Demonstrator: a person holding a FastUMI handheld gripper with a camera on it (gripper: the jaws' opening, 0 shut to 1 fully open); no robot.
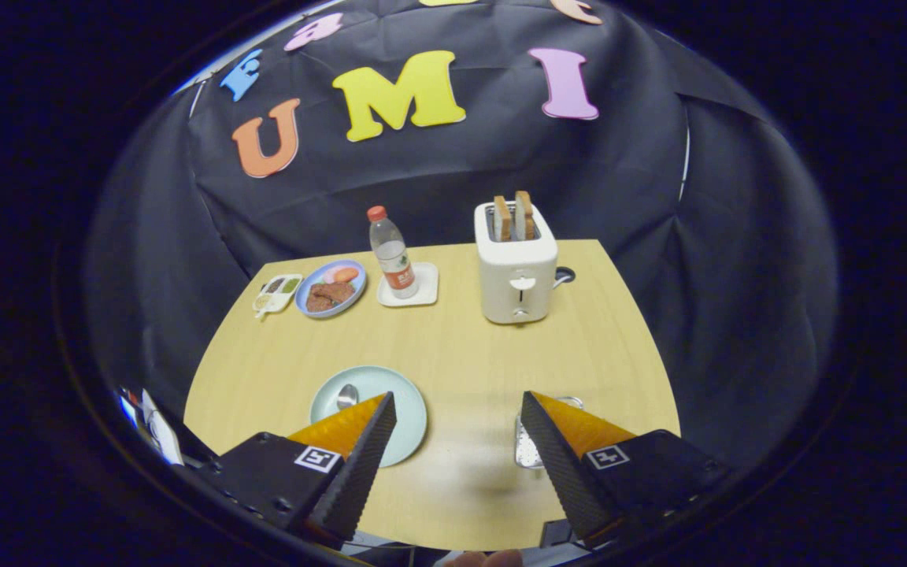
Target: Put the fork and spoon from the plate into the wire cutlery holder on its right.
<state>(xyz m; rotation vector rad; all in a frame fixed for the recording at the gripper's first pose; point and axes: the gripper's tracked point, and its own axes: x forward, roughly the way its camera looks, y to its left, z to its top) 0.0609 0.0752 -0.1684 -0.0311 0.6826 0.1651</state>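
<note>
A pale green plate [406, 409] lies on the wooden table, partly covered by my left finger. A spoon [346, 395] rests on it, its bowl showing just beside that fingertip; the fork is hidden. The wire cutlery holder [527, 450] stands to the plate's right, mostly hidden behind my right finger. My gripper [458, 405] hovers above the near part of the table, open wide, with bare tabletop between the fingers and nothing held.
Further back stand a white toaster [516, 272] with two bread slices, a water bottle [392, 253] on a white coaster, a blue plate of food [331, 288] and a small sauce tray [277, 293]. The table [461, 346] ends at the black cloth wall.
</note>
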